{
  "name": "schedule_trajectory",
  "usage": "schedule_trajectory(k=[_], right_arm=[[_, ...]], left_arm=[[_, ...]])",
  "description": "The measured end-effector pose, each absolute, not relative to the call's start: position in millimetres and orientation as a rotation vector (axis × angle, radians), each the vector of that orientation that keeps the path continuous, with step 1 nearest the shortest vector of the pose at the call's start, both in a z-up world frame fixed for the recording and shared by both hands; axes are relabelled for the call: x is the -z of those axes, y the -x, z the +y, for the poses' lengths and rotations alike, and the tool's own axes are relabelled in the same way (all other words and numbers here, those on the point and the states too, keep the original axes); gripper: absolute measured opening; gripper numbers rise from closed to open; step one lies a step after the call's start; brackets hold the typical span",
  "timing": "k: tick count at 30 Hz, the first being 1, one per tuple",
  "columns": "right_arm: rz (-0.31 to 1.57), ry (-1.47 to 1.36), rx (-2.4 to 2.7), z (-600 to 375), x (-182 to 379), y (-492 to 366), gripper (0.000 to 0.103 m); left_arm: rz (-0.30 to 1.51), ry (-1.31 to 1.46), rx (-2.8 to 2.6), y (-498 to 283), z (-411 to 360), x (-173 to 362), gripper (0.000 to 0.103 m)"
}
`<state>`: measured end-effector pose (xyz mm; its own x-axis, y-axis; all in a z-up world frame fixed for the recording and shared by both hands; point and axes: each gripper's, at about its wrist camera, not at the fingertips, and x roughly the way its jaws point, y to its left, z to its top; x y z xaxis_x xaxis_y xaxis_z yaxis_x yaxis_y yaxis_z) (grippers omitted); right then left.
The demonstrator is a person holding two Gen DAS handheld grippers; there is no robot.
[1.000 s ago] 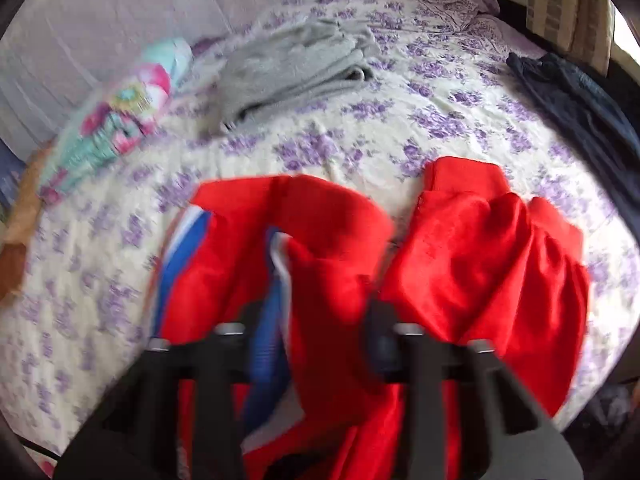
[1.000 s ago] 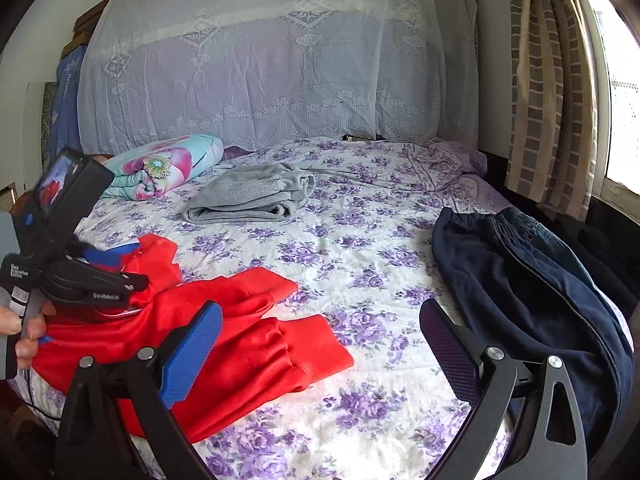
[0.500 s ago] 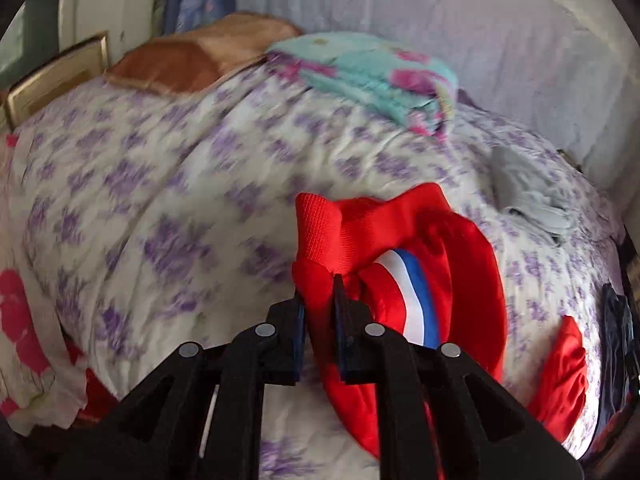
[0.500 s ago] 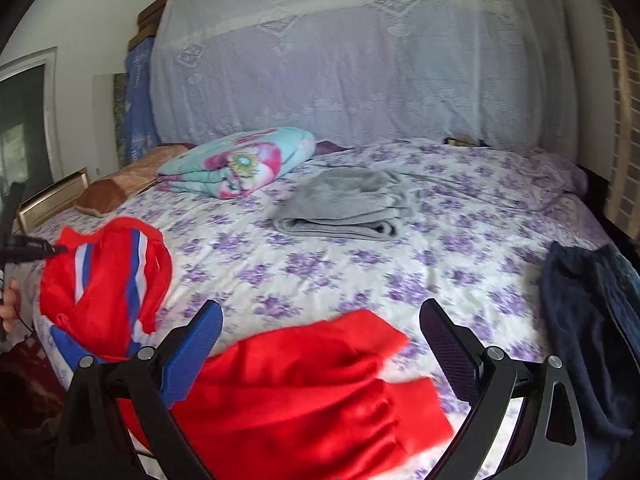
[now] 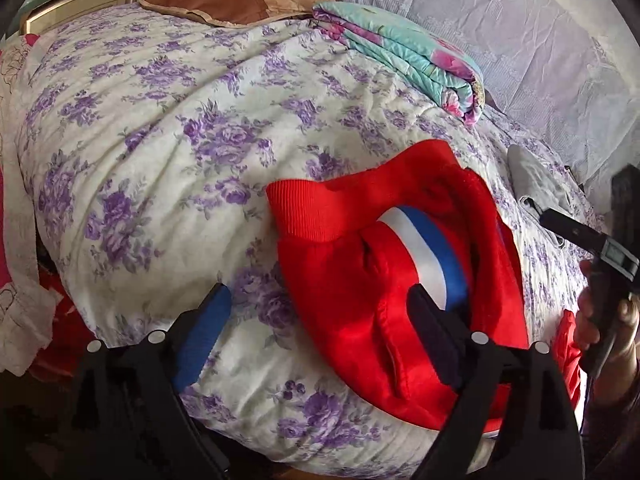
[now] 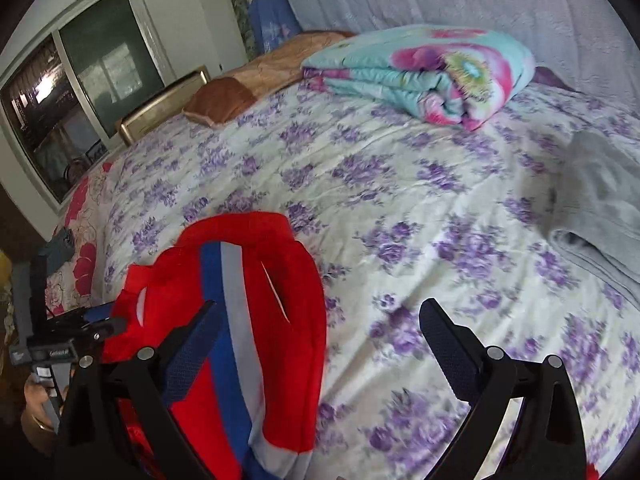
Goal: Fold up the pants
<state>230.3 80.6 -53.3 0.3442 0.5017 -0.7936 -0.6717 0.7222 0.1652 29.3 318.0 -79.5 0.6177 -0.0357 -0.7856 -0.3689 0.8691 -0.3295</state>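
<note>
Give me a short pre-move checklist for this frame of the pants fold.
1. Left claw clear of cloth: ok, its jaws have just been opening and nothing is pinched.
2. Right claw empty: ok, open.
3. Red pants lying on the bedspread: ok.
4. Waistband flat: not ok, bunched.
5. Pant legs aligned: cannot tell, out of view.
6. Folded quilt apart from the pants: ok.

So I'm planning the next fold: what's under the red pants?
The red pants lie on the purple-flowered bedspread, which shows all around them. Their own layers are doubled over; whatever lies beneath the pile is covered.
</note>
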Motion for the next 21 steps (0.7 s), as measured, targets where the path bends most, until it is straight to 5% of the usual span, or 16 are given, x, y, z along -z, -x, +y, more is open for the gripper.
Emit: schedule_trajectory(k=[2, 3, 4, 5, 7, 16, 18, 19, 20, 21], right_arm=[[1.026, 0.227, -0.771, 94.4, 75.9, -235.4, 0.092], [1.06, 0.222, -0.825, 97.3, 84.0, -233.0, 0.073], [1.093, 0.22, -0.888, 101.5, 90.0, -229.6, 0.016], [1.062, 0.244, -0.887, 102.6, 86.2, -222.3, 0.012], [0.988, 0.273, -0.887, 101.7, 68.4, -210.8, 0.011], [0.624, 0.285, -0.808, 142.1, -51.2, -267.6, 0.012], [0.608, 0.372, -0.793, 173.0, -46.0, -282.5, 0.025], [0.612, 0.461, -0.701, 186.4, -32.5, -290.6, 0.067], [0.604, 0.543, -0.585, 191.7, -17.8, -297.5, 0.081], [0.614, 0.574, -0.536, 188.9, -7.8, -303.3, 0.08]], left_arm=[[0.877, 0.462, -0.21, -29.4, 312.8, 81.7, 0.087], [0.86, 0.461, -0.203, -28.2, 311.0, 81.0, 0.087], [0.839, 0.47, -0.179, -26.9, 309.5, 79.1, 0.078], [0.826, 0.471, -0.148, -27.4, 307.0, 76.4, 0.045], [0.826, 0.465, -0.094, -31.8, 300.6, 70.9, 0.016], [0.588, 0.392, -0.21, -24.0, 297.5, 9.0, 0.015], [0.586, 0.365, -0.288, -23.9, 306.5, 8.6, 0.015], [0.623, 0.365, -0.312, -28.2, 311.5, 15.7, 0.015], [0.659, 0.376, -0.32, -32.2, 315.7, 23.3, 0.015], [0.691, 0.385, -0.319, -34.5, 317.6, 31.0, 0.015]])
